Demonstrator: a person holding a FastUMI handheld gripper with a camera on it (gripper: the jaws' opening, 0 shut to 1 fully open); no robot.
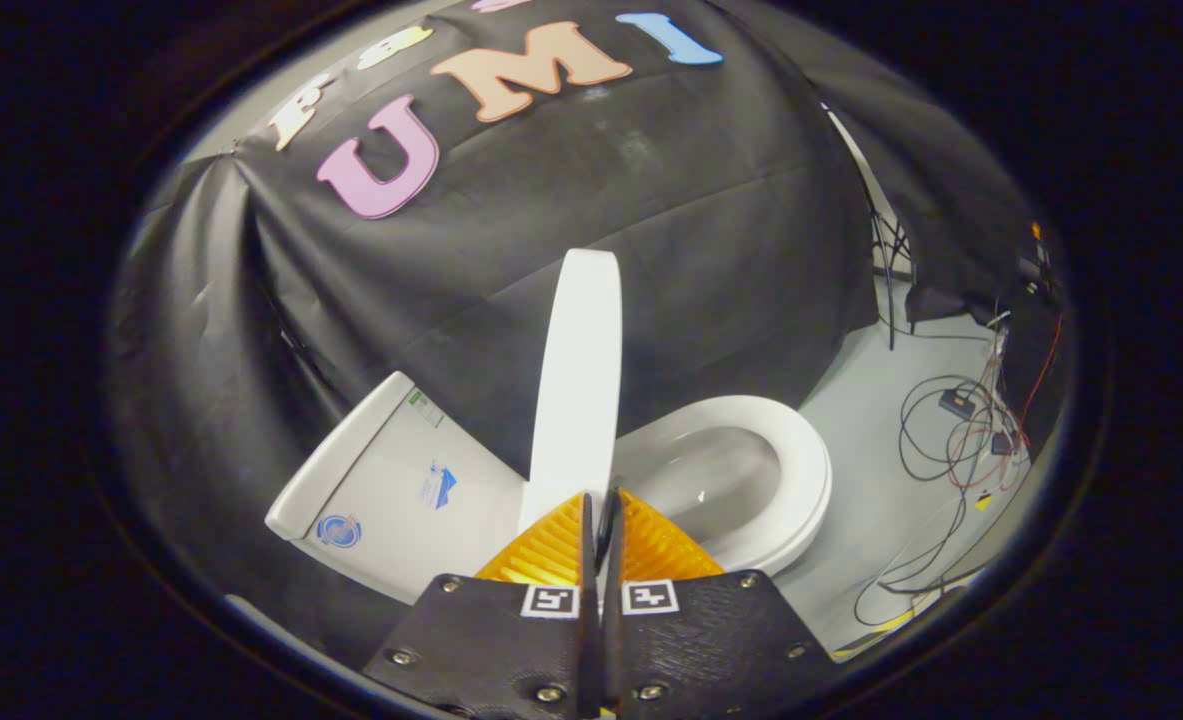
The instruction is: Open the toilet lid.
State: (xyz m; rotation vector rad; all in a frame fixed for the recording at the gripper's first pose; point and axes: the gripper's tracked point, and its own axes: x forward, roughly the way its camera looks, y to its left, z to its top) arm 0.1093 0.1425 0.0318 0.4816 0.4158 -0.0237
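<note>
The gripper sits low in its own view, its two orange ribbed fingers pressed together with only a thin dark slit between them and nothing pinched there. Just ahead of the fingertips stands the toilet lid, raised almost upright and seen edge-on, a tall white slab whose lower end meets the fingertips so closely that I cannot tell whether they touch it. To the right of the lid, beyond the right finger, the seat lies flat on the bowl, its white oval ring in plain sight with the pale basin inside it. To the left of the lid, beyond the left finger, is the white tank, tilted in the view, with a few small stickers on its top. Black cloth hangs behind the toilet as the booth's wall. Off to the right, well apart from the toilet, a tangle of cables lies on the light grey floor, some black, some red, with a few small boxes among them
</note>
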